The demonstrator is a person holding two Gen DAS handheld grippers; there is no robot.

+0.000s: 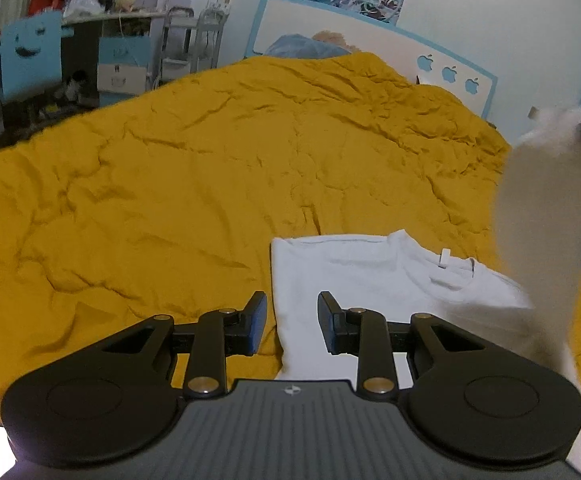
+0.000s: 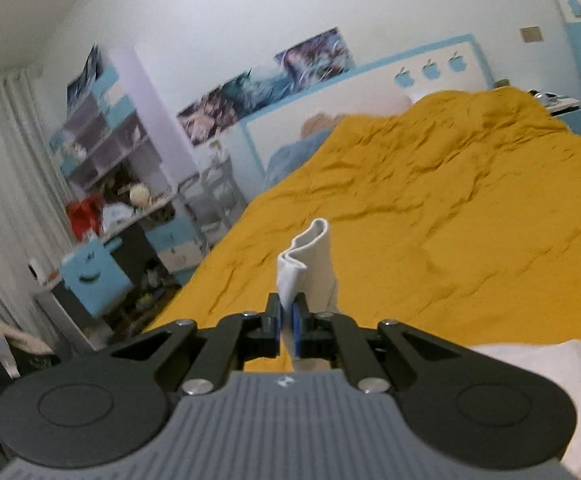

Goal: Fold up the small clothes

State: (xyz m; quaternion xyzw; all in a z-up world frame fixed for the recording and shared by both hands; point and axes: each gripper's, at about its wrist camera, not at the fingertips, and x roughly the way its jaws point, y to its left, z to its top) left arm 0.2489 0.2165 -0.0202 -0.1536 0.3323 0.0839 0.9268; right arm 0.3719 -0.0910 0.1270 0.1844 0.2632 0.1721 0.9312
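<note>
My right gripper point(image 2: 289, 316) pinches a bunched edge of the white t-shirt point(image 1: 354, 276), lifting it. My left gripper point(image 1: 291, 316) hangs spread over the shirt's left edge on the mustard bedspread point(image 1: 170, 184). Only the left view shows the collar.

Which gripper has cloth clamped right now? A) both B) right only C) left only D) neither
B: the right gripper is shut on a bunched fold of the white shirt, lifted off the yellow bedspread, while the left gripper hangs open above the shirt's edge, holding nothing.
</note>
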